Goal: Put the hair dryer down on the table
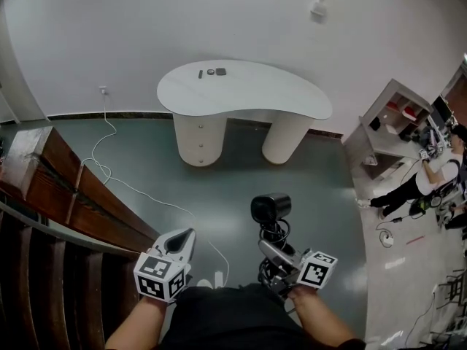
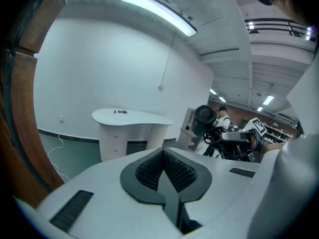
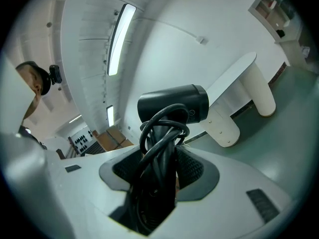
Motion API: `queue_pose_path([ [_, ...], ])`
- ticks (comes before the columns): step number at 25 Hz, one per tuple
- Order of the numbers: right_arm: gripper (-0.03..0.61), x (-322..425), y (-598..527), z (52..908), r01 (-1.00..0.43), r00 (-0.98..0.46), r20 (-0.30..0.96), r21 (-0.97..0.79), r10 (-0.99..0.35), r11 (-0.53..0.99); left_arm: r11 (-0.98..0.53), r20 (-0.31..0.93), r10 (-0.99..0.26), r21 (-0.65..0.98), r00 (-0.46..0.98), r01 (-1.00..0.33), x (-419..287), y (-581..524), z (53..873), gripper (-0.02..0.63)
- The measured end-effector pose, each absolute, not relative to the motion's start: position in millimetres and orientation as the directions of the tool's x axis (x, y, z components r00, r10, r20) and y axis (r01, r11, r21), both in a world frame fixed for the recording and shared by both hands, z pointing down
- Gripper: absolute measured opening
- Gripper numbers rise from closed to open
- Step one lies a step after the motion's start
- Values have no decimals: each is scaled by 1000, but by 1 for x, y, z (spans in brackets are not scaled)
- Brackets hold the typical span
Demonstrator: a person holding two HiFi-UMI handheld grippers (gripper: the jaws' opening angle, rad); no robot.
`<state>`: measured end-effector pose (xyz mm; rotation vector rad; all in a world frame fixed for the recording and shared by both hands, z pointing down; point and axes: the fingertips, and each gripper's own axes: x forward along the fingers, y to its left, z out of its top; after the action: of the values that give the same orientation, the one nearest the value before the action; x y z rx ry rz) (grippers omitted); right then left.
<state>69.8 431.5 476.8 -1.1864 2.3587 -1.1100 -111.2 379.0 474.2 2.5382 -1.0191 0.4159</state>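
Note:
A black hair dryer (image 1: 271, 208) with its cord coiled round the handle is held upright in my right gripper (image 1: 276, 257), whose jaws are shut on the handle and cord. In the right gripper view the hair dryer (image 3: 173, 103) rises from between the pads, barrel on top. From the left gripper view the hair dryer (image 2: 205, 118) shows at the right. My left gripper (image 1: 182, 240) is shut with nothing in it, low at the left. The white kidney-shaped table (image 1: 292, 93) stands ahead by the wall, well beyond both grippers.
Small dark items (image 1: 215, 71) lie at the table's far side. A wooden stair rail (image 1: 66, 188) runs along the left. A white cable (image 1: 109, 170) trails over the green floor. A person (image 1: 430, 177) and shelves (image 1: 394, 115) are at the right.

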Motion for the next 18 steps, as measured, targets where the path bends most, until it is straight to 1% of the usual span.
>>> queue_pose_path([
  [6, 195, 50, 417, 467, -582, -579, 82, -739, -811, 341, -699, 402, -574, 214, 713, -683, -139, 362, 468, 11],
  [10, 195, 39, 410, 472, -582, -560, 83, -747, -824, 320, -699, 413, -563, 225, 716, -679, -154, 355, 481, 11],
  [14, 196, 32, 404, 479, -582, -555, 101, -757, -826, 298, -705, 411, -543, 250, 732, -664, -156, 353, 487, 11],
  [18, 195, 25, 393, 486, -578, -555, 109, -764, -824, 288, -715, 411, -538, 240, 736, -657, -157, 343, 489, 11],
])
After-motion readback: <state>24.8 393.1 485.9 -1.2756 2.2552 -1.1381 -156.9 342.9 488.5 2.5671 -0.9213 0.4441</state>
